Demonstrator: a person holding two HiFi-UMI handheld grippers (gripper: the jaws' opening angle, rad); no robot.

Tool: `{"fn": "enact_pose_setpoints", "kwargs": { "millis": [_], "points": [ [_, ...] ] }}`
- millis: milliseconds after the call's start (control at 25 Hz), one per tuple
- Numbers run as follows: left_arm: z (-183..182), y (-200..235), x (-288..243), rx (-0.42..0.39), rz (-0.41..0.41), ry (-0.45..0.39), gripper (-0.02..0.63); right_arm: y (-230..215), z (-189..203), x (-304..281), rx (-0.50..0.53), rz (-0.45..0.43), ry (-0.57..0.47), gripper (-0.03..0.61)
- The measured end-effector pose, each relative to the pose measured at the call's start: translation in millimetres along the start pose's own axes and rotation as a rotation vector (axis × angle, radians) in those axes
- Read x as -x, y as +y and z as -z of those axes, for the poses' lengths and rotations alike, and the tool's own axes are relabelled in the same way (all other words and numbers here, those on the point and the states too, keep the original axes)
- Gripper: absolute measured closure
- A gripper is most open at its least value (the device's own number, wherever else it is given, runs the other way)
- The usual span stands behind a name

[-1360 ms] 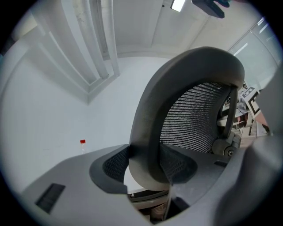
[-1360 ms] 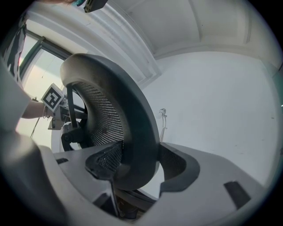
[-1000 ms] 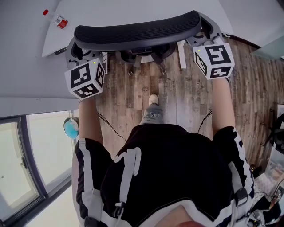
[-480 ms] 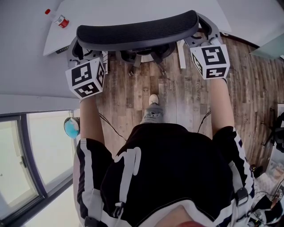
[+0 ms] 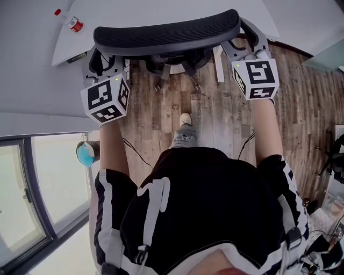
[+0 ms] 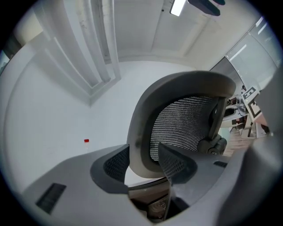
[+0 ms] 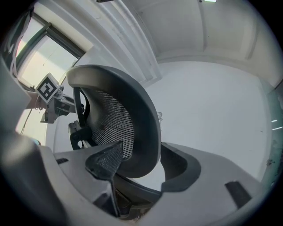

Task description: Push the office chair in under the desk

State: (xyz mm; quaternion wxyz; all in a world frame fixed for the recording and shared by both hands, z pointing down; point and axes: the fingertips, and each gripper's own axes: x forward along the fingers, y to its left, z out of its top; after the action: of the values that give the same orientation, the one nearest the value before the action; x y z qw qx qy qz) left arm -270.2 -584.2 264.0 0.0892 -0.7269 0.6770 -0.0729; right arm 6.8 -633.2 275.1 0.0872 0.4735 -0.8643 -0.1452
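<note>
Bright daylight pours through the tall glass window (image 5: 32, 182), a white ceiling lamp (image 6: 178, 6) glows overhead, and both gripper views warp and darken at the edges.

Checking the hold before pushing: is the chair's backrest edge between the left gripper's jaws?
Yes, the grey rim of the backrest stands between the two pads of the left gripper.
</note>
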Motion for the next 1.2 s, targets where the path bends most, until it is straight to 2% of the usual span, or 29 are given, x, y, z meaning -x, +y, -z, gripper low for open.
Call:
{"fn": "enact_pose_setpoints", "kwargs": {
  "millis": [120, 600, 1200],
  "points": [
    [1, -2, 5, 0.004, 0.000, 0.000, 0.408, 1, 0, 6, -0.029, -0.001, -0.013, 0.319],
    [5, -16, 36, 0.023, 0.016, -0.008, 0.408, 15, 3, 32, -0.023, 0.004, -0.020, 0.319],
    [15, -36, 70, 0.082, 0.040, -0.013, 0.413, 46, 7, 65, -0.068, -0.025, -0.026, 0.319]
  ]
}}
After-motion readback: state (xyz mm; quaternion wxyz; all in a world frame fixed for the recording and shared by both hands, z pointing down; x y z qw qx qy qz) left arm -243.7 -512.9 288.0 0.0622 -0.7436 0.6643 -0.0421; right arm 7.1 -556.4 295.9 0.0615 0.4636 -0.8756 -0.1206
